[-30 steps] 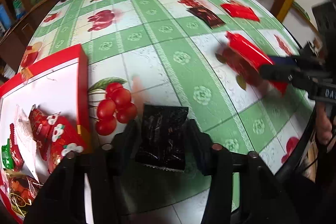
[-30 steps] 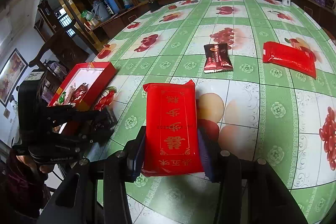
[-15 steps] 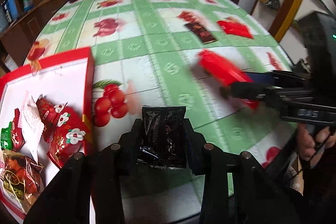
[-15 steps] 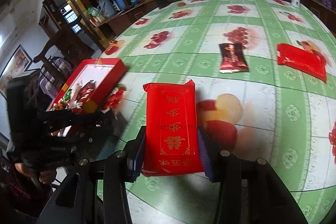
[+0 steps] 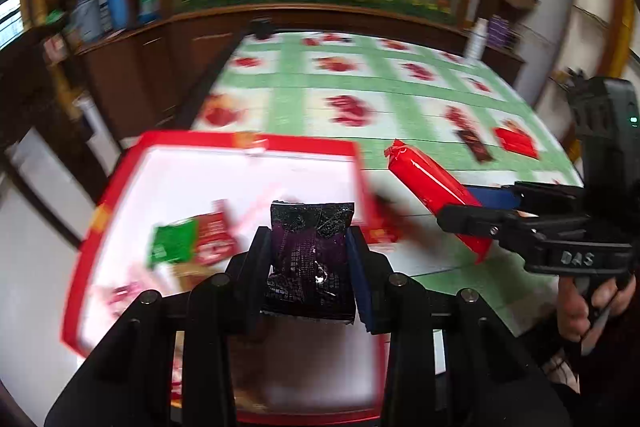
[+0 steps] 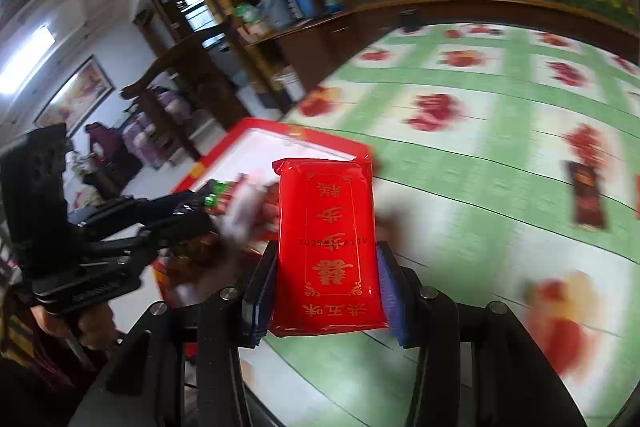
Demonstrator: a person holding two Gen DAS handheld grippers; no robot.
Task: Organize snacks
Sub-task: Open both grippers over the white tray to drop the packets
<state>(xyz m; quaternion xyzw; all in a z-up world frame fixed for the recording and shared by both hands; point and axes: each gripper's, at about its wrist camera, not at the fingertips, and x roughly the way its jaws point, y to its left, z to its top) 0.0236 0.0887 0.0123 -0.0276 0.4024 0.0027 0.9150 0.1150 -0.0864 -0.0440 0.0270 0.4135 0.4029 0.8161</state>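
Note:
My left gripper (image 5: 308, 243) is shut on a black snack packet (image 5: 310, 263) and holds it above the white inside of the red box (image 5: 240, 139). A green packet (image 5: 172, 241) and red packets (image 5: 214, 235) lie in the box, blurred. My right gripper (image 6: 326, 263) is shut on a long red packet with gold characters (image 6: 328, 227), in the air beside the box's right edge (image 6: 308, 135). In the left wrist view the right gripper (image 5: 476, 207) and its red packet (image 5: 428, 179) come in from the right. The left gripper (image 6: 188, 211) shows over the box.
On the green and white fruit-print tablecloth (image 5: 400, 107), far right, lie a dark brown packet (image 5: 474, 145) and another red packet (image 5: 516, 143). A white bottle (image 5: 476, 39) stands at the table's far edge. Dark wooden cabinets (image 5: 152, 67) lie beyond the table. A person's hand (image 5: 580, 307) grips the right handle.
Both grippers have risen off the table and swung left with their packets. The black packet now hangs over the red box, and the red packet has come up to the box's edge.

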